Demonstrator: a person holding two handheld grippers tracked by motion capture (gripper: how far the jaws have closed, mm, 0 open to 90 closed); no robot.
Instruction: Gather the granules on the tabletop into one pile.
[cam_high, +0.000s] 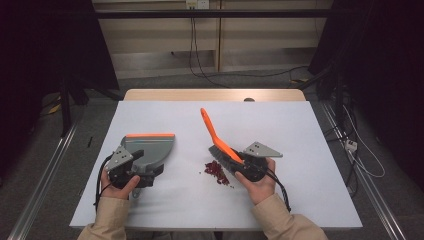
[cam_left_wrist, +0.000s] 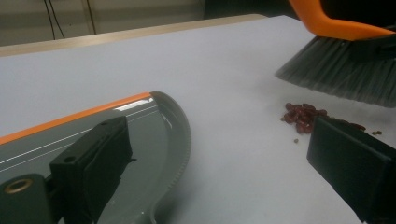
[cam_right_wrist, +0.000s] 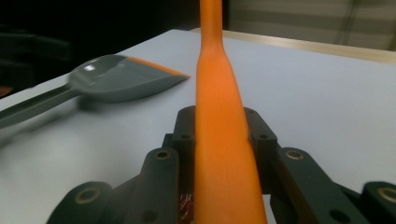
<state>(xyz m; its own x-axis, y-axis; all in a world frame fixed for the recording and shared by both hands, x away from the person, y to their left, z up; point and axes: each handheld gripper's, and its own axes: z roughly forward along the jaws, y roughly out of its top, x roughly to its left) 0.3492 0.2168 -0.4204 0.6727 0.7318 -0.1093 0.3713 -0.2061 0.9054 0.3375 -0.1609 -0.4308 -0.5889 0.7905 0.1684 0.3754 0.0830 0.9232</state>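
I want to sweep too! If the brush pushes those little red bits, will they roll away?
Probably some will. The red bits look small, rounded and loose, so a few may roll or scatter on the smooth white table. The brush has long bristles that likely bend, so slow strokes toward the dustpan should herd most.

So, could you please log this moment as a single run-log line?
left gripper: open, beside dustpan | right gripper: shut on brush | red bits: piled on table, beside bristles | dustpan: apart from pile
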